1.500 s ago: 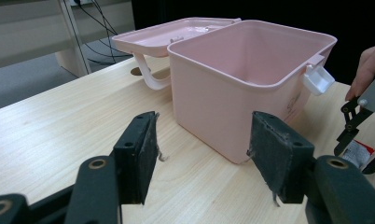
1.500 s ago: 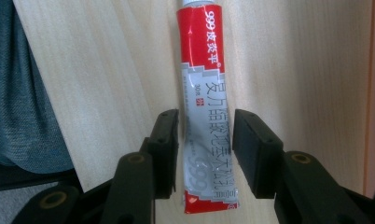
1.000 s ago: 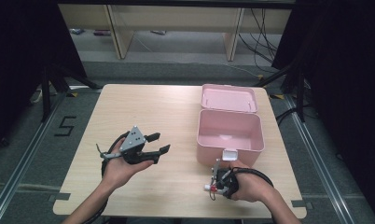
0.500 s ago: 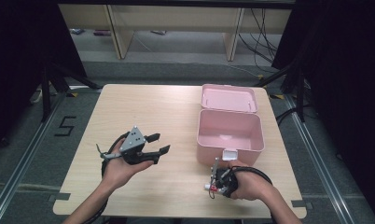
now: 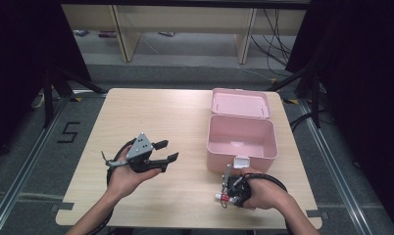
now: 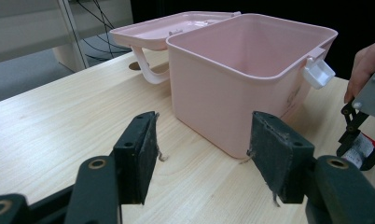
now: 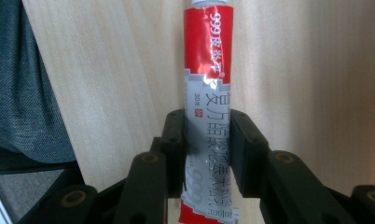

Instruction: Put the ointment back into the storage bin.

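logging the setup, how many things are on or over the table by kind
pink box, lid open: 1
red and silver tube, in the right gripper: 1
grippers, with the left gripper: 2
total: 4

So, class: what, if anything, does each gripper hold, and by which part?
The right gripper clamps a red-and-silver tube across its silver lower half. The left gripper holds nothing.

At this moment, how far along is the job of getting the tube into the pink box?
Done: the pink box stands open, lid back, nothing seen inside. In hand: the right hand-held gripper has just closed its jaws on the red-and-silver tube. Left: carry it into the box. The left hand-held gripper is open, holding nothing.
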### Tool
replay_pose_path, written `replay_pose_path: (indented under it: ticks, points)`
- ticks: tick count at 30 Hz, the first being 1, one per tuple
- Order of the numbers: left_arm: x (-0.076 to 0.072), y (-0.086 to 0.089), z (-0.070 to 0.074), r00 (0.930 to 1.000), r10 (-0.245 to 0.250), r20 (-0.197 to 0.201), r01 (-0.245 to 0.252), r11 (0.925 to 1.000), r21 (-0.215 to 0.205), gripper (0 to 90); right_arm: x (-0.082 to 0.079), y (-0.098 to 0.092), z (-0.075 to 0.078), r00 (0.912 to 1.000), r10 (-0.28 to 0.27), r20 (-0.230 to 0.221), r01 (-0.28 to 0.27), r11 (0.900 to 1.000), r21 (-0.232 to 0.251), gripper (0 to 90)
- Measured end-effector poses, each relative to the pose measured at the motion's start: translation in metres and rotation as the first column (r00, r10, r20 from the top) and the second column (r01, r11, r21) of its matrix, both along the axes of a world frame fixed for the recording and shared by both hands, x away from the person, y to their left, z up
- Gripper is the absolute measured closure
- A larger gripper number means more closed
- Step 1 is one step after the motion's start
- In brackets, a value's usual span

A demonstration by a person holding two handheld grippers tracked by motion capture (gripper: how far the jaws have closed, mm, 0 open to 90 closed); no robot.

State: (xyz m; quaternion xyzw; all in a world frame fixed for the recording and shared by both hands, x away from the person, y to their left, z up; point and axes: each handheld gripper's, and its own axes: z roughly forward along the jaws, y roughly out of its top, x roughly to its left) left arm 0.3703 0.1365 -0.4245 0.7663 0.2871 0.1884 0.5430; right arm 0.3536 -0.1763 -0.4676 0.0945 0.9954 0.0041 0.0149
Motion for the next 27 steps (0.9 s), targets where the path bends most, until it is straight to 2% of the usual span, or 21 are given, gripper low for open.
replay_pose_path:
  ticks: [1, 2, 3, 4, 5, 8, 9, 10, 11, 13, 16, 19, 20, 22, 25, 27]
  points:
    - [0.000, -0.001, -0.001, 1.0000, -0.005, 0.004, 0.005, 0.9999, -0.010, 41.2, -0.002, -0.001, 0.002, 0.9993, -0.037, -0.003, 0.037, 0.999, 0.003, 70.5]
    - [0.000, -0.001, -0.001, 1.0000, -0.006, 0.002, 0.006, 0.9999, -0.014, 41.2, -0.001, 0.000, 0.006, 0.9999, -0.013, 0.003, 0.013, 1.000, 0.002, 70.5]
    - [0.000, -0.001, -0.001, 1.0000, -0.006, 0.002, 0.006, 0.9999, -0.014, 41.2, -0.004, 0.000, 0.009, 0.9980, -0.062, 0.010, 0.062, 0.998, -0.004, 70.5]
    - [0.000, -0.001, -0.002, 1.0000, -0.005, 0.001, 0.005, 0.9999, -0.015, 41.2, -0.004, 0.000, 0.009, 0.9980, -0.062, 0.010, 0.062, 0.998, -0.004, 70.5]
    - [0.000, 0.000, -0.002, 1.0000, -0.003, 0.000, 0.003, 0.9999, -0.014, 41.2, -0.001, -0.002, 0.009, 0.9997, -0.026, 0.002, 0.026, 1.000, 0.014, 70.5]
    - [-0.001, 0.001, -0.002, 1.0000, 0.005, -0.003, -0.005, 1.0000, -0.006, 41.2, 0.001, -0.004, 0.014, 1.0000, -0.008, 0.005, 0.008, 1.000, 0.021, 70.4]
    - [-0.001, 0.002, -0.002, 1.0000, 0.006, -0.005, -0.006, 1.0000, 0.000, 41.2, 0.001, -0.004, 0.014, 1.0000, -0.008, 0.005, 0.008, 1.000, 0.021, 70.4]
    - [-0.001, 0.002, -0.002, 1.0000, 0.005, -0.004, -0.005, 1.0000, -0.003, 41.2, -0.001, -0.004, 0.016, 0.9992, -0.040, 0.007, 0.040, 0.999, 0.013, 70.5]
    - [-0.001, 0.002, -0.002, 1.0000, 0.004, -0.004, -0.004, 1.0000, -0.002, 41.2, -0.002, -0.004, 0.018, 0.9989, -0.045, 0.016, 0.045, 0.999, 0.010, 70.5]
    - [0.000, 0.002, -0.002, 1.0000, -0.003, 0.000, 0.003, 0.9999, -0.011, 41.2, -0.001, -0.005, 0.021, 0.9990, -0.044, 0.010, 0.044, 0.999, 0.009, 70.5]
    - [0.000, 0.002, -0.001, 1.0000, 0.007, -0.002, -0.007, 1.0000, -0.004, 41.3, 0.001, -0.007, 0.027, 0.9995, -0.024, 0.018, 0.024, 0.999, 0.034, 70.5]
    - [0.000, 0.001, 0.000, 1.0000, 0.004, 0.001, -0.004, 1.0000, -0.004, 41.3, 0.000, -0.007, 0.031, 0.9990, -0.041, 0.016, 0.040, 0.999, 0.021, 70.5]
    - [0.000, 0.001, 0.000, 1.0000, 0.003, 0.001, -0.003, 1.0000, -0.004, 41.3, 0.002, -0.009, 0.034, 0.9993, -0.027, 0.026, 0.026, 0.999, 0.026, 70.5]
    - [0.000, 0.000, 0.000, 1.0000, 0.002, -0.001, -0.002, 1.0000, 0.000, 41.3, 0.002, -0.010, 0.038, 0.9991, -0.037, 0.022, 0.036, 0.999, 0.028, 70.5]
    - [0.000, 0.000, 0.000, 1.0000, 0.000, 0.000, 0.000, 1.0000, 0.001, 41.3, 0.005, -0.013, 0.042, 0.9995, -0.010, 0.031, 0.009, 0.999, 0.040, 70.5]
    - [0.000, 0.000, 0.000, 1.0000, -0.002, 0.000, 0.002, 1.0000, 0.002, 41.3, 0.004, -0.014, 0.043, 0.9993, -0.021, 0.030, 0.019, 0.999, 0.051, 70.5]
